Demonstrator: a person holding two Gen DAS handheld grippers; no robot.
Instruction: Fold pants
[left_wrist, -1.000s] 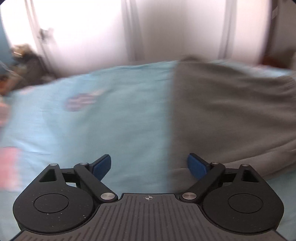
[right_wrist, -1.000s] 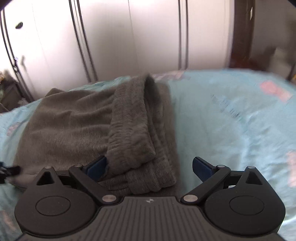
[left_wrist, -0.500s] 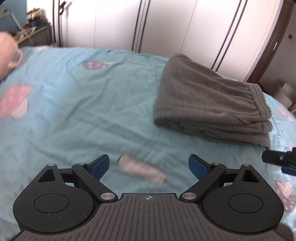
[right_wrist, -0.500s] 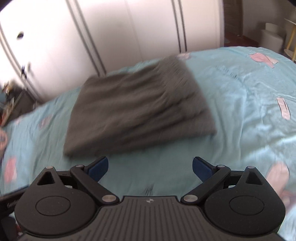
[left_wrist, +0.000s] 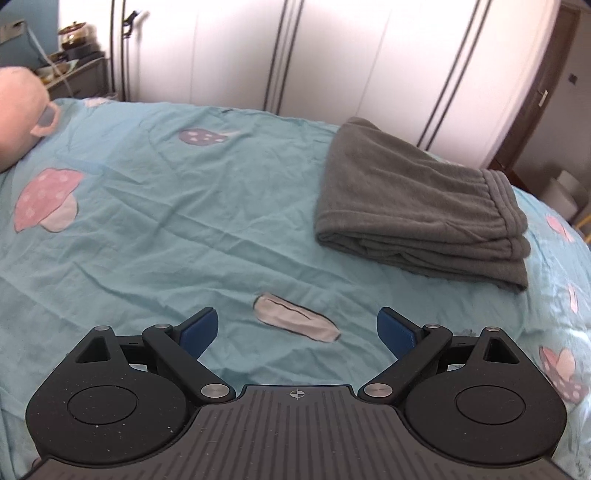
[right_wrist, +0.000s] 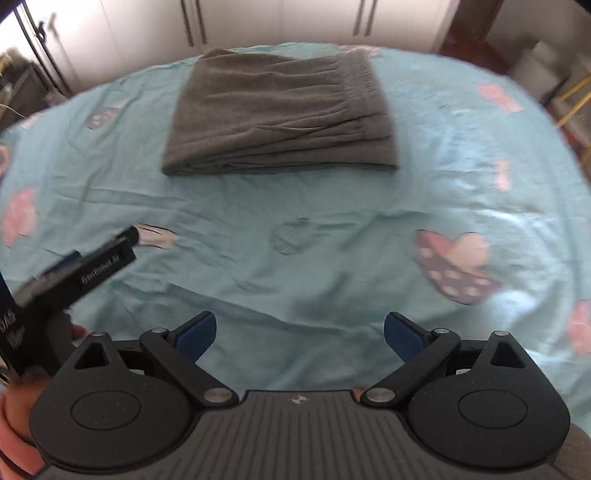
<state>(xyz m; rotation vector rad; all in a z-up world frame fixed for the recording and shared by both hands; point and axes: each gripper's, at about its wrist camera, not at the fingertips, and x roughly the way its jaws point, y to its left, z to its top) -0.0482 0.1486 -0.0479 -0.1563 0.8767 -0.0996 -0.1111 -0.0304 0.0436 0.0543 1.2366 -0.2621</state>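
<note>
Both grippers, left (left_wrist: 295, 328) and right (right_wrist: 300, 330), fingers apart, I've pulled back from the pants (right_wrist: 280, 114); folding looks done.

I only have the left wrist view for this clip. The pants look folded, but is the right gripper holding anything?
Observer: No. The right gripper is open, with only blue sheet between its fingers.
Reviewer: Is it near the pants?
Observer: The folded pants lie well ahead of it, untouched.
Reviewer: Any loose leg hidden from me?
Observer: None shows; the near edge is one stacked fold, waistband at the right end.
</note>
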